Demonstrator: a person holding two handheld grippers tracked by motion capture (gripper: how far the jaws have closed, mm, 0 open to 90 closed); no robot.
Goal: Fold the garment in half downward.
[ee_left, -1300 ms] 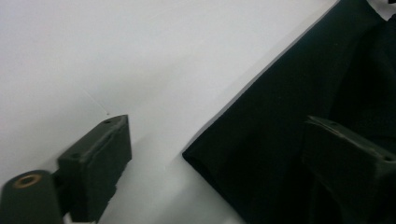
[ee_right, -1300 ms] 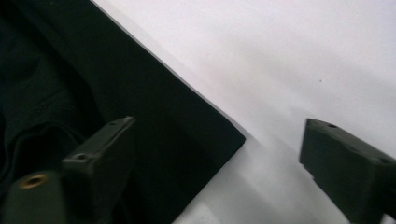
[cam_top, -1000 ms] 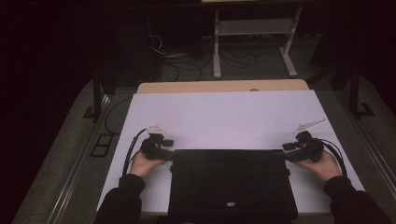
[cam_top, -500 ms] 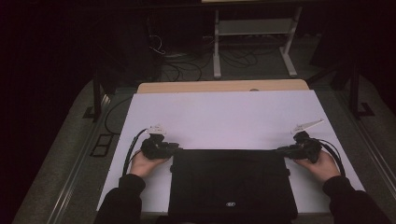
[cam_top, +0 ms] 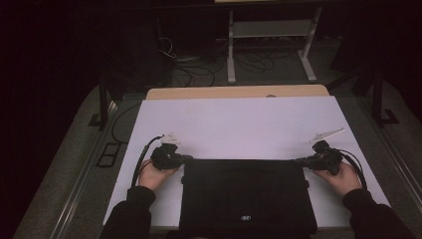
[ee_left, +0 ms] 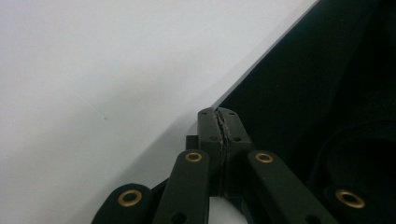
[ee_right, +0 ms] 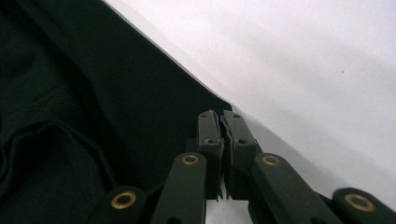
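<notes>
Both grippers, left gripper (cam_top: 188, 158) and right gripper (cam_top: 298, 161), have just pinched shut on the black garment's (cam_top: 246, 196) far corners on the desk (cam_top: 239, 124), ready for lifting or folding.

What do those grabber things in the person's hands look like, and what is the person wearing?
Each hand holds a black gripper: the left gripper and the right gripper. Each carries a pale three-cornered plate on top and trails a black cable. Up close, the fingers are flat black bars on black link arms with round brass rivets. The person wears dark long sleeves.
</notes>
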